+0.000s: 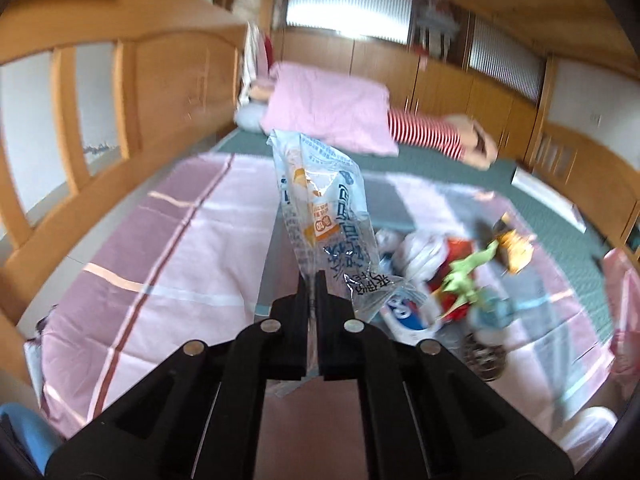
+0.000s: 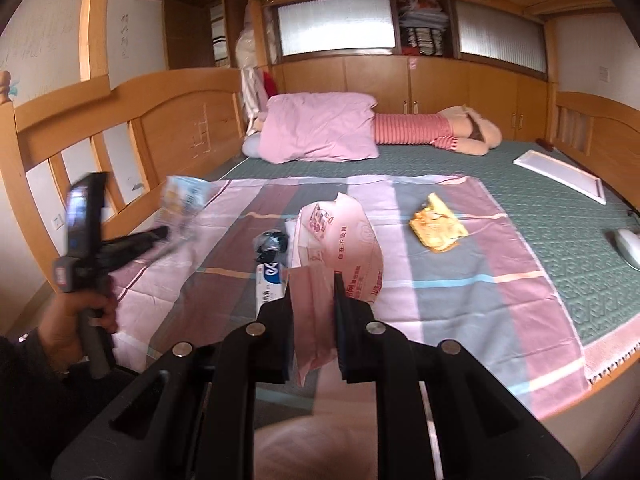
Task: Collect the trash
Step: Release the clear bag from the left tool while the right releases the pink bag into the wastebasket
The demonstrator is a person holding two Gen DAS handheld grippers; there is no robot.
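Clear printed wrapper, long axis upright, raised above checked sheet, pinched at lower end by left gripper. Pink paper bag clamped in right gripper, above sheet's near edge.

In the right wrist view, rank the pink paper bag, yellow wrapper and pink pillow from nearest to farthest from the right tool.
1. Pink paper bag: clamped in the right tool.
2. Yellow wrapper: mid-cloth, to the right.
3. Pink pillow: far end of the bed.
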